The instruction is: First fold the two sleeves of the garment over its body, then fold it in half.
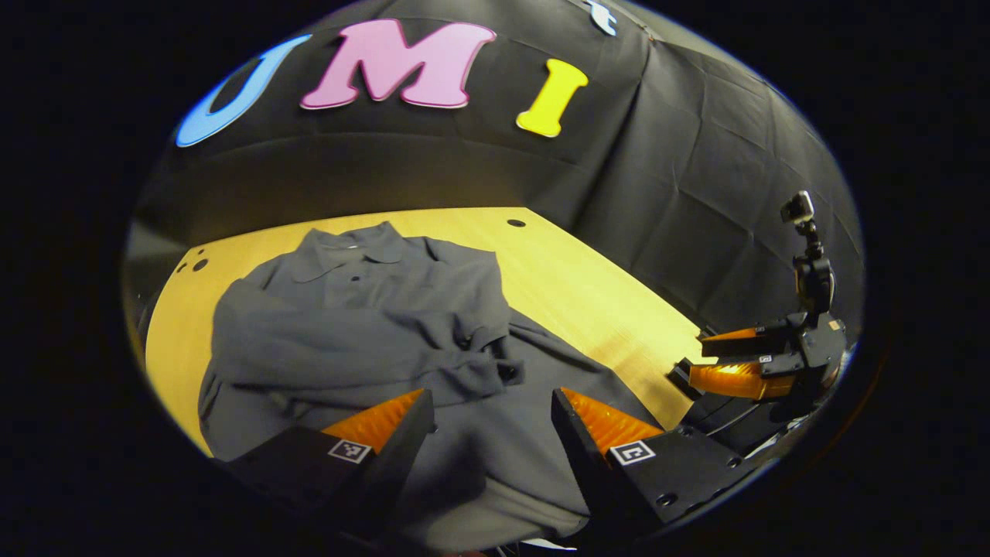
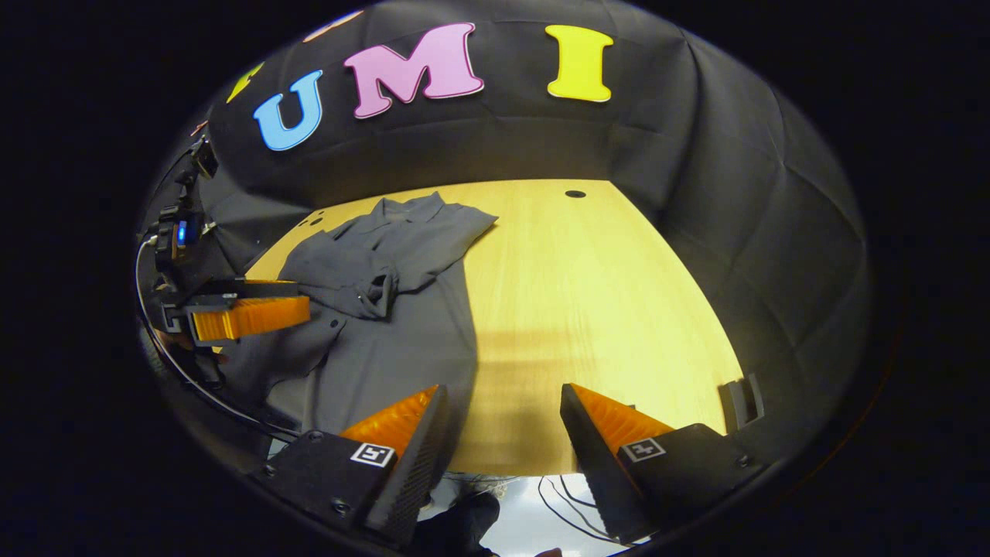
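Observation:
A grey collared shirt [image 1: 363, 309] lies on the wooden table [image 1: 595, 294], collar at the far end. One sleeve lies across its body, and its cuff [image 1: 506, 371] ends near the middle. My left gripper [image 1: 491, 398] hovers open over the shirt's lower part, nothing between its fingers. In the right gripper view the shirt [image 2: 387, 325] lies to the left. My right gripper [image 2: 503, 391] stands open over the table's near edge [image 2: 510, 456], just right of the hem, and holds nothing. That same right gripper [image 1: 696, 356] appears at the table's right edge in the left gripper view.
The table [image 2: 611, 309] is bare wood to the right of the shirt, with a round hole [image 2: 575, 193] near its far edge. A small dark clip [image 2: 742, 398] sits at the right edge. Cables [image 2: 557, 487] hang below the near edge. Black cloth walls enclose the table.

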`<state>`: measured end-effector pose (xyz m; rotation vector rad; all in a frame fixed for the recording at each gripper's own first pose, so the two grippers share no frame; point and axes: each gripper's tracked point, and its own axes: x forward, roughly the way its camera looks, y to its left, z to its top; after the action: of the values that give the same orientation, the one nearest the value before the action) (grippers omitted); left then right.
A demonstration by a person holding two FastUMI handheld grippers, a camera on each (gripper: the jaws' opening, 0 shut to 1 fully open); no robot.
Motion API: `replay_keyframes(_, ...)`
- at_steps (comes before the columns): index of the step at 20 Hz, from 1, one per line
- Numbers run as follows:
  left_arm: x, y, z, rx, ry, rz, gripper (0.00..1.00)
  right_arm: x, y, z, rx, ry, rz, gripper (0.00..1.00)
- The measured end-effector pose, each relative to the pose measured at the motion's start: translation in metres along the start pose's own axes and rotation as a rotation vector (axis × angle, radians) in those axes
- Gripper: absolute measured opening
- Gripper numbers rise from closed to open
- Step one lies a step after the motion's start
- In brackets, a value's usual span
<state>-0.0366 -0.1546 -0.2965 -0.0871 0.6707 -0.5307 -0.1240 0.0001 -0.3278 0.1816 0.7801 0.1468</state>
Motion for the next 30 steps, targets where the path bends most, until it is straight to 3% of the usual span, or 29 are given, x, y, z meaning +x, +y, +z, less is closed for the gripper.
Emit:
replay_keyframes(9,-0.107,0.097,-0.056,-0.028,0.026,0.214,0.96,0.001,0.053,-0.034,-0.055,0.085,0.022,0.90)
replay_keyframes(17,-0.164,0.175,-0.123,-0.099,0.104,0.400,0.96,0.005,0.050,-0.062,-0.018,0.166,-0.045,0.90)
replay_keyframes(21,-0.173,0.196,-0.149,-0.130,0.148,0.441,0.96,0.008,0.051,-0.075,0.006,0.200,-0.057,0.90)
replay_keyframes(24,-0.166,0.202,-0.165,-0.148,0.188,0.430,0.96,0.013,0.057,-0.081,0.007,0.218,-0.050,0.90)
replay_keyframes(30,-0.152,0.210,-0.186,-0.140,0.263,0.424,0.98,0.034,0.068,-0.091,-0.077,0.261,-0.031,0.90)
